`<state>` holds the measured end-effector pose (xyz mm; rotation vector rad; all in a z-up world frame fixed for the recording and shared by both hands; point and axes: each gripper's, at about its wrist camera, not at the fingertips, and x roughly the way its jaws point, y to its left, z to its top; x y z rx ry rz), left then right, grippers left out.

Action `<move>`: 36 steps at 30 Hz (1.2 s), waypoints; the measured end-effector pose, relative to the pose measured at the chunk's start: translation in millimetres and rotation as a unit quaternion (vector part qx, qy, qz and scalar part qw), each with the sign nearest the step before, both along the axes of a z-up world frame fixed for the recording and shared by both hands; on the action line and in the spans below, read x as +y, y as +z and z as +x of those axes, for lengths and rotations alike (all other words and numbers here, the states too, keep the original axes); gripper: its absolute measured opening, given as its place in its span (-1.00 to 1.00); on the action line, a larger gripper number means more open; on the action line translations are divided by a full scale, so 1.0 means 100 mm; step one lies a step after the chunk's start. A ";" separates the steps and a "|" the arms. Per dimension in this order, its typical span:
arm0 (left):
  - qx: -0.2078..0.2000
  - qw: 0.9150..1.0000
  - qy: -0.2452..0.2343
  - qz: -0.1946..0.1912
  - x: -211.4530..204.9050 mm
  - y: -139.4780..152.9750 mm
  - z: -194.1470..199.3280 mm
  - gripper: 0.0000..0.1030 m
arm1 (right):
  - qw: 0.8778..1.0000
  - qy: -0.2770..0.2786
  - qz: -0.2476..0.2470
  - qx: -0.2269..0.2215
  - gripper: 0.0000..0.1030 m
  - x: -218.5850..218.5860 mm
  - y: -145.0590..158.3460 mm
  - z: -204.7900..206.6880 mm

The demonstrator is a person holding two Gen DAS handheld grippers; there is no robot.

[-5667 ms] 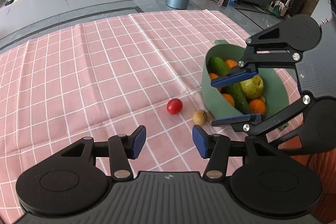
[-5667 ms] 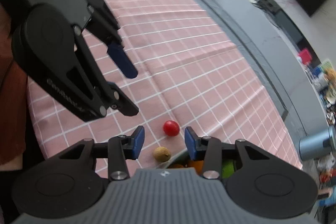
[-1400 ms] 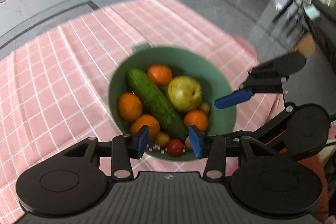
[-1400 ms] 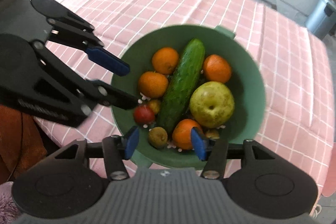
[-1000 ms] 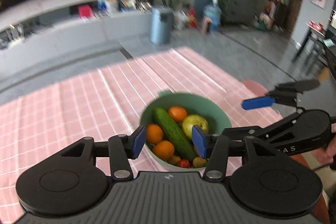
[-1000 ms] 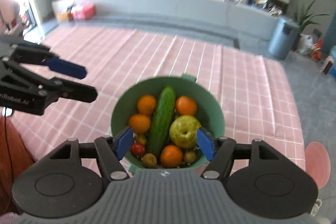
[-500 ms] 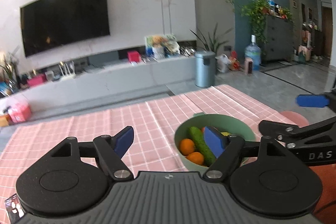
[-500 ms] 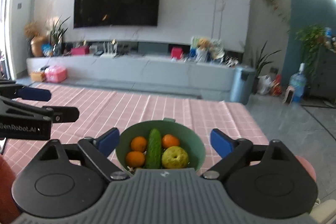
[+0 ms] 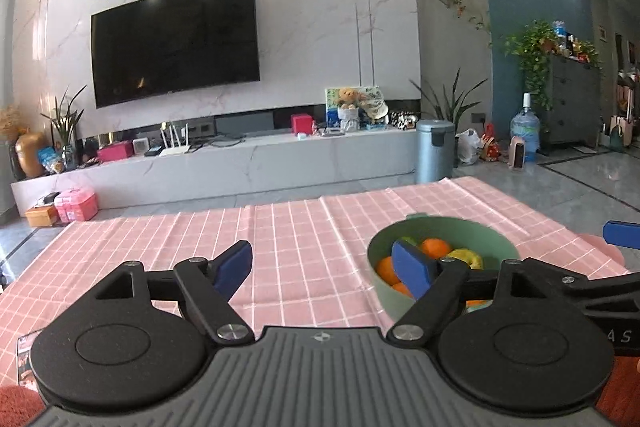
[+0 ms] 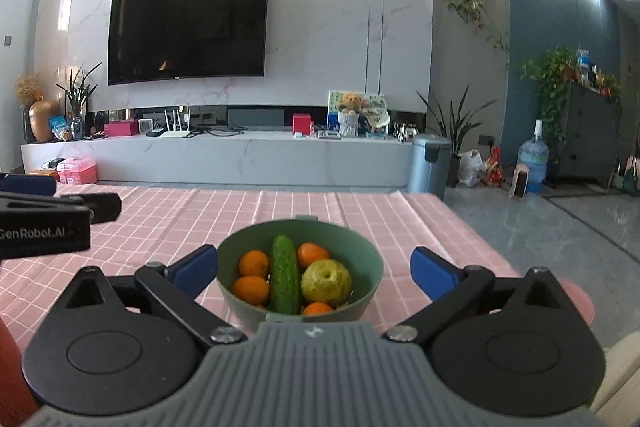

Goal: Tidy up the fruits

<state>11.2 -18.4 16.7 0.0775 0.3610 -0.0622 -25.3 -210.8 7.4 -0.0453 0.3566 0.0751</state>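
Both of your grippers were held level above the near edge of the table, facing the TV wall, and neither held anything. Your left gripper [image 9: 322,265] had its blue-padded fingers [image 9: 234,264] spread wide, with bare pink checked tablecloth [image 9: 304,227] showing in the gap between them. Its right finger overlapped the left rim of the green bowl [image 9: 496,239] in the left wrist view, though you could not tell from that view whether it touched. Your right gripper [image 10: 314,269] was likewise spread wide, and from its camera the bowl [image 10: 360,247] sat squarely between its two fingers, close in front of the gripper body.

The fruit sat inside the bowl, which rested on the cloth toward the table's right side. A cucumber [image 10: 285,277] lay down the middle, pointing away from you. Four oranges [image 10: 254,263] were visible in the right wrist view: two to the cucumber's left, one behind on its right and one at the front. A yellow-green pear [image 10: 326,281] sat right of the cucumber, against it.

Beyond the table stood a long marble console [image 10: 240,159] under a wall-mounted television [image 10: 188,31], with a grey bin [image 10: 428,165] at the console's right end.
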 end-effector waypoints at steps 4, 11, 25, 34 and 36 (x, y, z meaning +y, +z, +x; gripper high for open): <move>0.023 1.000 0.008 0.009 -0.01 -0.10 0.03 0.81 | 1.000 0.005 -0.001 0.013 0.91 0.03 -0.11 0.07; 0.067 0.998 0.011 0.013 -0.02 -0.28 0.08 0.81 | 0.999 0.018 0.003 0.037 0.91 0.05 -0.23 0.16; 0.098 0.995 0.010 0.011 0.05 -0.32 0.06 0.81 | 0.997 0.018 0.013 0.068 0.91 0.03 -0.32 0.27; 0.109 0.994 0.009 0.002 0.09 -0.27 0.08 0.81 | 0.998 0.020 0.013 0.063 0.91 0.01 -0.32 0.27; 0.114 0.993 0.011 0.001 0.10 -0.27 0.08 0.81 | 0.998 0.021 0.011 0.062 0.91 0.02 -0.31 0.26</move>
